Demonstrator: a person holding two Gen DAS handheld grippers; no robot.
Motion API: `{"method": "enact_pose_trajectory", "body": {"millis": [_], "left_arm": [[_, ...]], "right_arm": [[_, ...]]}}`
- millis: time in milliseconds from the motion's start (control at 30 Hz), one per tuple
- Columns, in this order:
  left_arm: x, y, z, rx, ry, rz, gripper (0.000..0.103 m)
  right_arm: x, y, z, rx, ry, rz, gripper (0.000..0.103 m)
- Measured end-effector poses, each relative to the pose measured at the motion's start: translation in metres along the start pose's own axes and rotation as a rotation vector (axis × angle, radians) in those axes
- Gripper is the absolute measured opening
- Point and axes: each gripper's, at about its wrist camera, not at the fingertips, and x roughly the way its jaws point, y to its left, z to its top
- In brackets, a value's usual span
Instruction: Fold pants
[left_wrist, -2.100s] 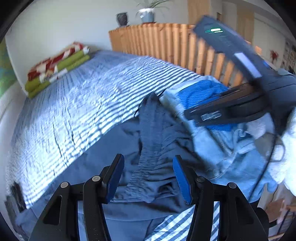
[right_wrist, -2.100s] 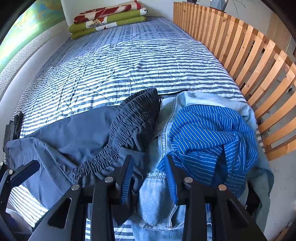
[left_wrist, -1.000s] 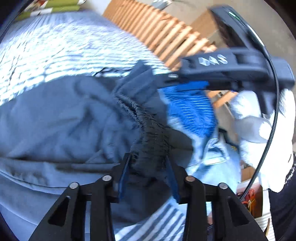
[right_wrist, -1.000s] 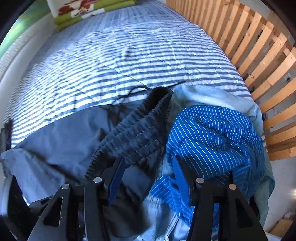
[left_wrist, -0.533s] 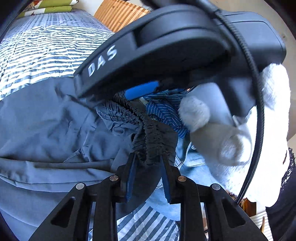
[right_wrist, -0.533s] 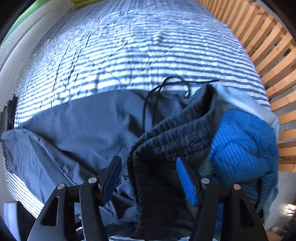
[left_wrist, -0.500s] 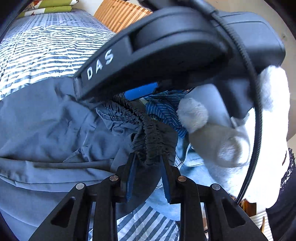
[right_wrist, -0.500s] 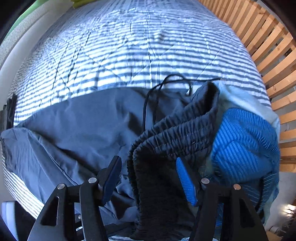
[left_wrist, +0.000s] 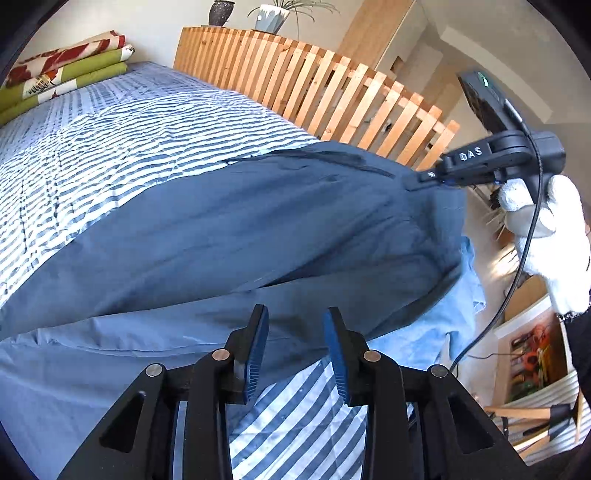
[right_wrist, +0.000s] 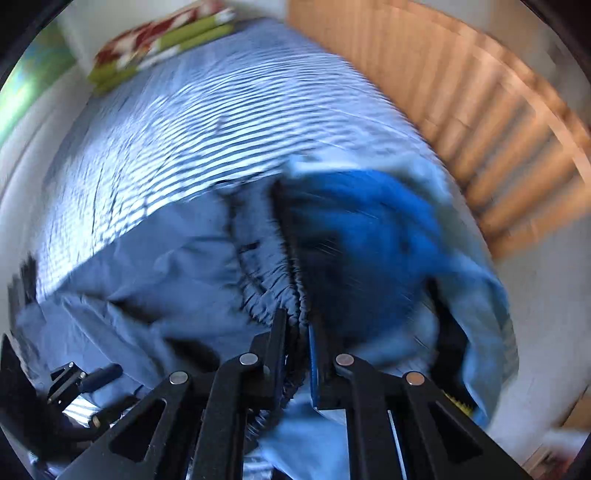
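A: Where are the pants (left_wrist: 236, 229) found?

B: They are spread across the near end of the bed (left_wrist: 110, 122), on the striped cover. One waistband corner is raised off it at the right, so the cloth is pulled taut between that corner and the bed.

A: By what is the corner held up?

B: By the right tool (right_wrist: 297, 328). Its jaws are closing, and the gathered elastic waistband (right_wrist: 273, 291) is seen pinched between the pads. In the left view the same tool (left_wrist: 428, 176) is seen clamped on the edge of the fabric, carried by a white-gloved hand (left_wrist: 546, 229).

A: And the left tool (left_wrist: 295, 347)?

B: Its jaws are opening. Nothing is pressed between its pads; the pants and the striped cover are only seen beyond the gap. It is judged to be released, perhaps so that a second corner can be taken.

A: Why is the waistband chosen?

B: Probably because the garment can be lifted clear of the clothes heap (right_wrist: 369, 229) of blue striped and pale denim pieces beside it, and straightened before folding.

A: Can any writing be read?

B: "DAS" (left_wrist: 471, 154) is read in white letters on the right tool's arm. A green light is seen on the device above it. No other lettering can be made out; the right view is blurred.
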Motion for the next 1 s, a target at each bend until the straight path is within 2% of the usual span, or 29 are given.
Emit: {"method": "enact_pose_trajectory", "body": {"millis": [67,100,133,167,267,367,433,600,700,800,900,1000], "left_arm": [[0.005,0.000,0.002,-0.005,0.016,-0.005,0.036],[0.008,-0.001,0.003,-0.006,0.027,0.001,0.036],[0.010,-0.005,0.002,-0.007,0.038,0.004,0.036],[0.011,-0.011,0.004,-0.005,0.049,0.001,0.036],[0.015,-0.015,0.000,0.016,0.065,0.006,0.038],[0.017,-0.015,-0.005,0.024,0.080,0.019,0.041],[0.021,-0.012,-0.007,0.016,0.087,0.018,0.041],[0.024,-0.013,-0.011,0.024,0.106,0.025,0.041],[0.024,-0.010,-0.014,0.026,0.116,0.034,0.042],[0.026,-0.001,-0.018,0.005,0.132,0.049,0.042],[0.021,0.011,-0.024,0.001,0.131,0.078,0.042],[0.010,0.029,-0.031,-0.008,0.128,0.110,0.042]], "right_arm": [[0.017,-0.023,0.001,0.059,0.046,0.000,0.011],[0.030,-0.027,0.004,0.038,0.072,-0.030,0.016],[0.037,-0.027,0.008,0.006,0.080,-0.061,0.028],[0.040,-0.027,0.009,-0.021,0.079,-0.080,0.032],[0.021,-0.029,0.000,-0.022,0.025,0.005,0.035],[-0.008,-0.030,-0.019,-0.085,-0.049,-0.031,0.043],[-0.018,-0.036,-0.038,-0.083,-0.062,-0.028,0.052],[-0.010,-0.049,-0.068,-0.005,0.036,0.110,0.052],[0.004,-0.032,-0.072,-0.044,0.068,0.127,0.052],[0.020,-0.017,-0.067,-0.078,0.077,0.081,0.052],[0.035,-0.013,-0.065,-0.049,0.113,0.050,0.049],[0.024,-0.019,-0.065,-0.018,0.111,0.118,0.048]]}}
